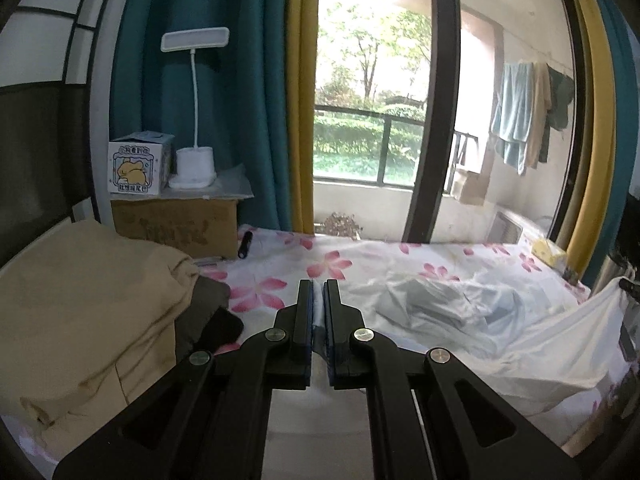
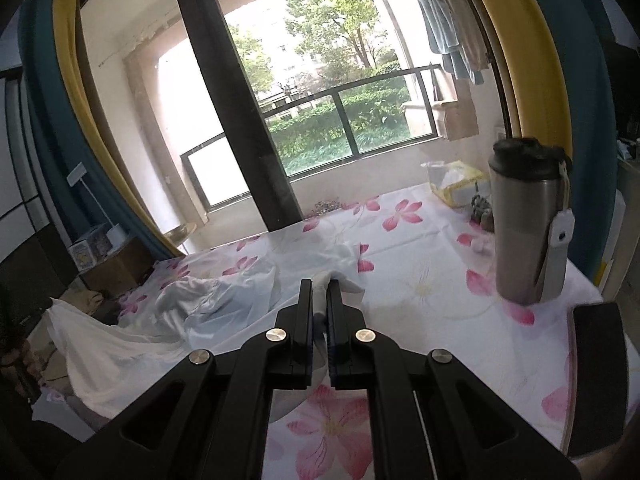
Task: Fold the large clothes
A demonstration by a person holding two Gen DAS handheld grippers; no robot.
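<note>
A large white garment [image 1: 500, 320] lies crumpled on a bed with a pink-flowered sheet [image 1: 320, 264]. It also shows in the right wrist view [image 2: 192, 308]. My left gripper [image 1: 319, 286] is shut on an edge of the garment, with pale cloth pinched between its jaws. My right gripper [image 2: 319, 285] is shut on another edge of the same garment, and white cloth sticks out past its tips. The garment hangs stretched between the two grippers above the sheet, with its middle bunched on the bed.
A beige pillow [image 1: 88, 300] and dark folded cloth [image 1: 208, 312] lie at the left. A cardboard box [image 1: 176, 224] with a white lamp [image 1: 195, 160] stands behind them. A steel tumbler [image 2: 528, 224] stands on the bed at the right, near a yellow packet [image 2: 460, 184]. A window is behind.
</note>
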